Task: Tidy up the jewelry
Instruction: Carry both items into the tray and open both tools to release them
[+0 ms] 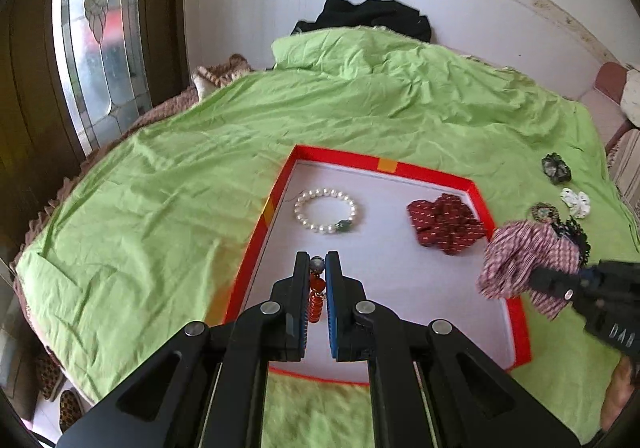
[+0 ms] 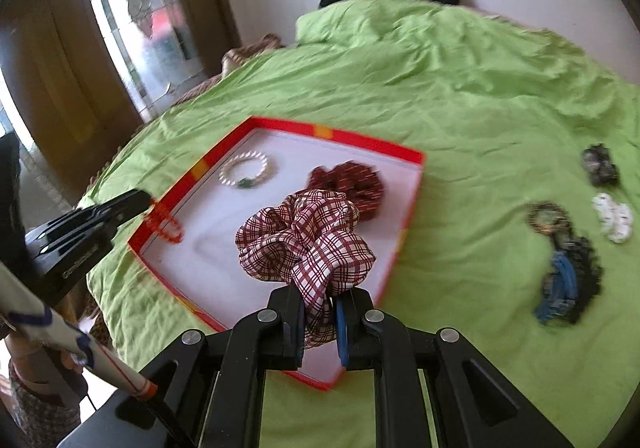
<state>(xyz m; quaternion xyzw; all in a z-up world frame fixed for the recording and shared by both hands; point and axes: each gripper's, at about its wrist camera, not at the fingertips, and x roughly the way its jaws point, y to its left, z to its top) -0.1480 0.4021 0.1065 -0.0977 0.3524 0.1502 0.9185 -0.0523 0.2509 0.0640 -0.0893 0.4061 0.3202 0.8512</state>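
Observation:
A red-rimmed tray (image 1: pixel 432 172) (image 2: pixel 376 146) with a white floor lies on the green bedspread. In it rest a white pearl bracelet (image 1: pixel 325 210) (image 2: pixel 246 169) and a dark red patterned scrunchie (image 1: pixel 446 224) (image 2: pixel 352 178). My left gripper (image 1: pixel 318 262) is shut on a red beaded bracelet (image 1: pixel 316 298) (image 2: pixel 166 226), which dangles over the tray's near left part. My right gripper (image 2: pixel 318 298) is shut on a red-and-white checked scrunchie (image 2: pixel 306 238) (image 1: pixel 524 260), held above the tray's right side.
On the bedspread right of the tray lie a dark scrunchie (image 2: pixel 600 164) (image 1: pixel 556 168), a white one (image 2: pixel 612 218) (image 1: pixel 576 202), and a heap of blue and black hair ties with a round ornament (image 2: pixel 564 268). Black cloth (image 1: pixel 368 14) sits by the far wall.

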